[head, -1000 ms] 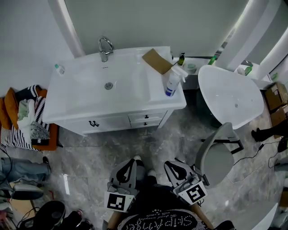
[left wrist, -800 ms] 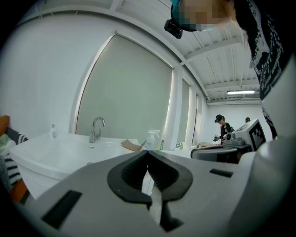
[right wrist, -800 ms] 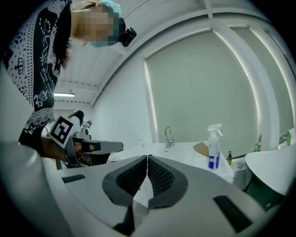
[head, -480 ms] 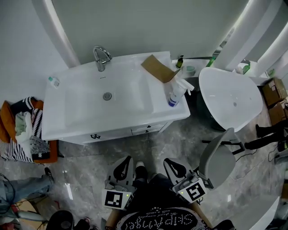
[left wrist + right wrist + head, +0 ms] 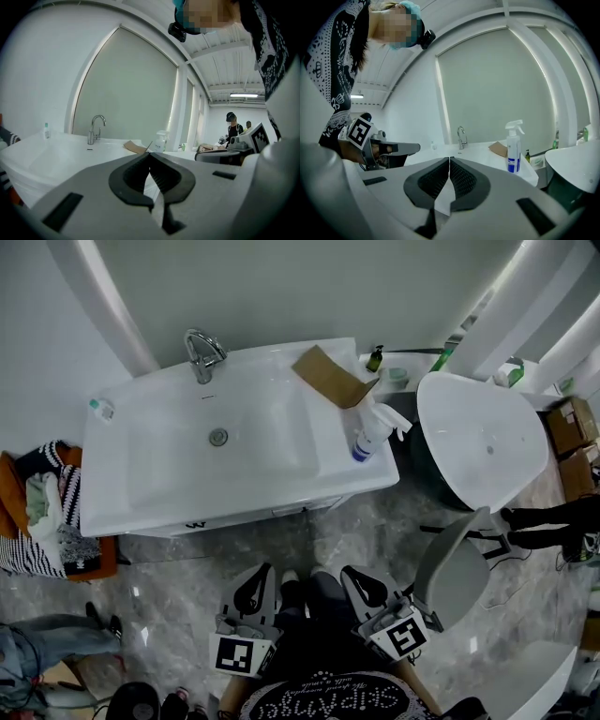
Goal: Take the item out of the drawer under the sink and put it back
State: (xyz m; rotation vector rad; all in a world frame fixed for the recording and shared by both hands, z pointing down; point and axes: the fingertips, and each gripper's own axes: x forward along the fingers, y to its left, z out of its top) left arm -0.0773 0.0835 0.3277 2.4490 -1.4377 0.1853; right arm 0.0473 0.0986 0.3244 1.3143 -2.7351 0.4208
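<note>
The white sink cabinet (image 5: 141,512) stands ahead of me, and only a thin strip of its shut drawer fronts (image 5: 307,510) shows below the counter edge. No item from the drawer is in sight. My left gripper (image 5: 266,570) and right gripper (image 5: 347,573) hang side by side low in the head view, short of the cabinet. Both are shut with nothing between the jaws. In the left gripper view the tips of the left gripper (image 5: 150,153) meet in front of the basin, and the right gripper (image 5: 449,159) looks the same in its own view.
On the counter are a faucet (image 5: 199,352), a spray bottle (image 5: 367,439), a brown cardboard piece (image 5: 328,376) and a small bottle (image 5: 100,409). A pile of clothes (image 5: 42,512) lies at the left. A white round tub (image 5: 483,442) and a grey chair (image 5: 450,568) stand at the right.
I have come closer to the cabinet: the sink has slid down the head view and the drawer fronts have nearly vanished under the counter edge. Both grippers stay shut.
</note>
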